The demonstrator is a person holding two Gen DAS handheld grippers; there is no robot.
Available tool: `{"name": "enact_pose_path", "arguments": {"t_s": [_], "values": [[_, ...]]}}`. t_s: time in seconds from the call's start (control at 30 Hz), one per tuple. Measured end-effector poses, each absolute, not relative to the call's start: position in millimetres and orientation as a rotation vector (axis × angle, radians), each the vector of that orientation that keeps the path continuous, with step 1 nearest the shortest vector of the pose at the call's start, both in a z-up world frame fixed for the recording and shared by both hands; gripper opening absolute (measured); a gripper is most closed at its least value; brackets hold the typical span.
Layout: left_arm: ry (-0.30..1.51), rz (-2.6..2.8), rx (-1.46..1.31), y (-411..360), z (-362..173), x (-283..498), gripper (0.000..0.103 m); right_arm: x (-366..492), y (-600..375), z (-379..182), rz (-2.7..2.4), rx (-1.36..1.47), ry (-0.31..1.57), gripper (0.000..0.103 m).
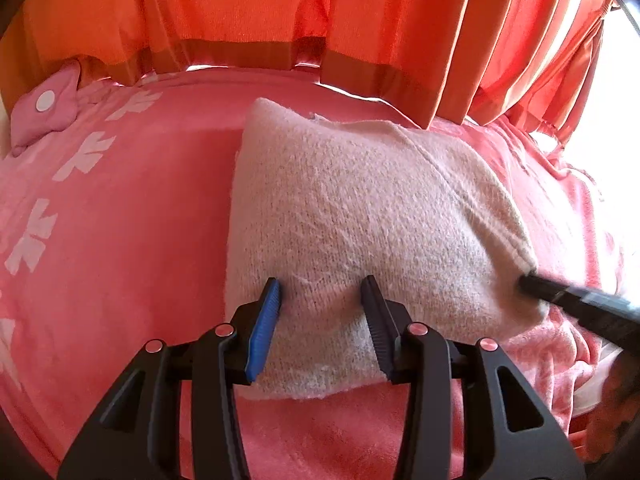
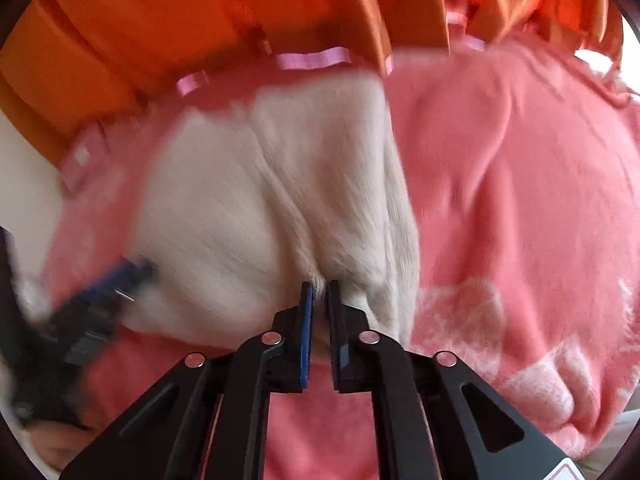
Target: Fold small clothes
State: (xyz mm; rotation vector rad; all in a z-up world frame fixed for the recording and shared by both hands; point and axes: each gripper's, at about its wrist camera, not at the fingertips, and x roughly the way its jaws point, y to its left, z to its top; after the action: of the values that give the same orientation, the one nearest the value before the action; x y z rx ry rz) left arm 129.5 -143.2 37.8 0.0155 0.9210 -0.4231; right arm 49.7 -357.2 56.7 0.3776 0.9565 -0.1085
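Knit garment partly folded — my right gripper pinches its edge, left gripper parted, pressing down; fold unfinished.

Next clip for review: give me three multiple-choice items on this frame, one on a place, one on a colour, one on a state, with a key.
1. Where does the cream knitted garment lie?
A. on the pink blanket
B. on a bare wooden floor
C. in a basket

2. What colour are the curtains?
A. green
B. orange
C. grey

3. How does the right hand-held gripper stand?
A. wide open above the garment
B. out of view
C. closed on a pinch of the garment

Key: 1 A, pink blanket surrounds the garment; 2 B, orange folds hang behind; 3 C, its fingers nearly meet with cream knit between them.
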Motion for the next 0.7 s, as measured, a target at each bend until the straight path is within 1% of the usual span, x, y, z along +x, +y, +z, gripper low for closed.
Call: {"name": "enact_pose_path", "arguments": {"t_s": [0.03,0.1,0.13,0.17,0.27,0.33,0.37,0.4,0.43,0.53,0.6,0.63,0.67,0.7], "values": [[0.922,-0.423,0.014,-143,38,130,0.041,53,-358,56,-0.13,0.363,0.955,0.006],[0.922,-0.415,0.017,-145,38,129,0.041,61,-362,34,-0.147,0.341,1.012,0.005],[0.924,-0.414,0.02,-146,38,129,0.041,68,-363,13,-0.127,0.349,1.073,0.003],[0.924,-0.412,0.022,-148,39,129,0.041,63,-362,9,-0.115,0.367,1.077,0.001],[0.932,-0.428,0.011,-143,42,127,0.041,51,-361,27,-0.116,0.403,1.013,0.01],[0.941,-0.442,-0.034,-132,47,126,0.042,36,-373,39,-0.115,0.487,0.943,0.026],[0.95,-0.451,-0.079,-122,50,124,0.046,28,-379,40,-0.124,0.52,0.922,0.044],[0.953,-0.458,-0.103,-116,51,123,0.05,22,-383,43,-0.133,0.547,0.911,0.054],[0.953,-0.463,-0.132,-107,52,120,0.05,19,-384,41,-0.137,0.571,0.913,0.054],[0.959,-0.434,-0.15,-88,48,112,0.051,25,-392,14,-0.099,0.65,1.006,0.055],[0.986,-0.428,-0.165,-81,40,108,0.056,31,-383,6,-0.109,0.659,1.034,0.056],[1.005,-0.425,-0.17,-81,36,107,0.056,37,-380,3,-0.12,0.658,1.04,0.056],[1.026,-0.428,-0.171,-81,32,106,0.056,44,-378,6,-0.129,0.645,1.04,0.045],[1.035,-0.432,-0.17,-83,30,104,0.056,47,-374,15,-0.109,0.644,1.03,0.023]]}}
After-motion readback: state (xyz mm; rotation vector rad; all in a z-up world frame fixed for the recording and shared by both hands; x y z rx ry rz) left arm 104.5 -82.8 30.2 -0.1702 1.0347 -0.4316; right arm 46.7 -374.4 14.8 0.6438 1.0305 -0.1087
